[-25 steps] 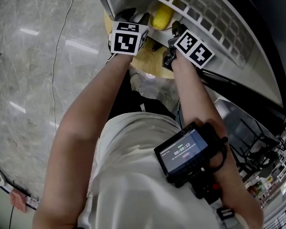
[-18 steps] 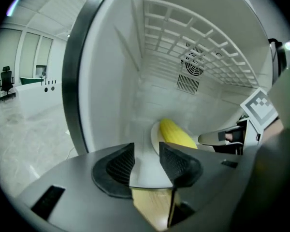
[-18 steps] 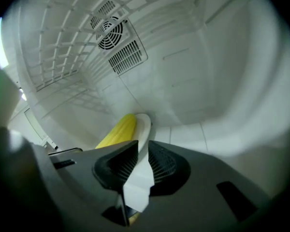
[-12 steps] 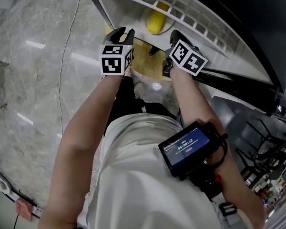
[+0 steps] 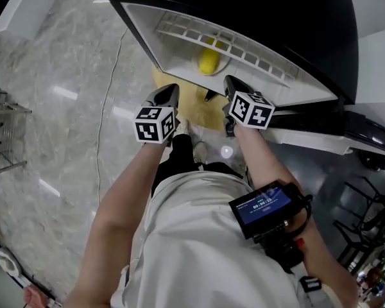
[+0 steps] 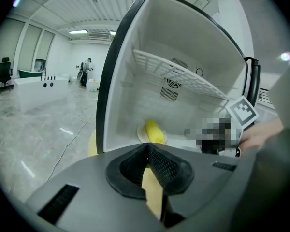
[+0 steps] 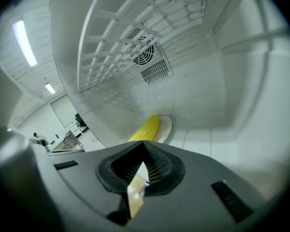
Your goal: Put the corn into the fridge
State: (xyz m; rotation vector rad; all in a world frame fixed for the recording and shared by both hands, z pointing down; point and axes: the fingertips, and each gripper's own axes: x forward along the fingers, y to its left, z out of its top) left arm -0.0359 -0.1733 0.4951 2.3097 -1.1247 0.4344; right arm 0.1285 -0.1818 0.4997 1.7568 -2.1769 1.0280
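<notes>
Corn (image 5: 210, 59) lies on a small plate (image 7: 165, 127) on the floor of the fridge (image 5: 173, 59), under the wire shelf (image 6: 174, 71). Placement looks done. Left gripper (image 5: 169, 90) and right gripper (image 5: 231, 82) hover just outside the opening, side by side. The jaws of both have just been closing and now meet on nothing; each gripper view shows only bare pads pressed together.

Likely risks:
- Corn is round and the plate is shallow. A knock to the fridge body or a hard door swing could roll it off the plate, maybe out the front.
- Fridge stands open. If the door is left that way the job probably counts as half finished.
- With both tools clenched, hooking a door edge means pushing with the outside of a jaw, so a slip is possible.
- Right gripper sits close to the lower rim, and a careless move could clip it.
- Round tan surface (image 5: 183, 98) lies just under the opening and a cable (image 5: 109, 95) runs across the floor nearby. Either could catch a foot.
</notes>
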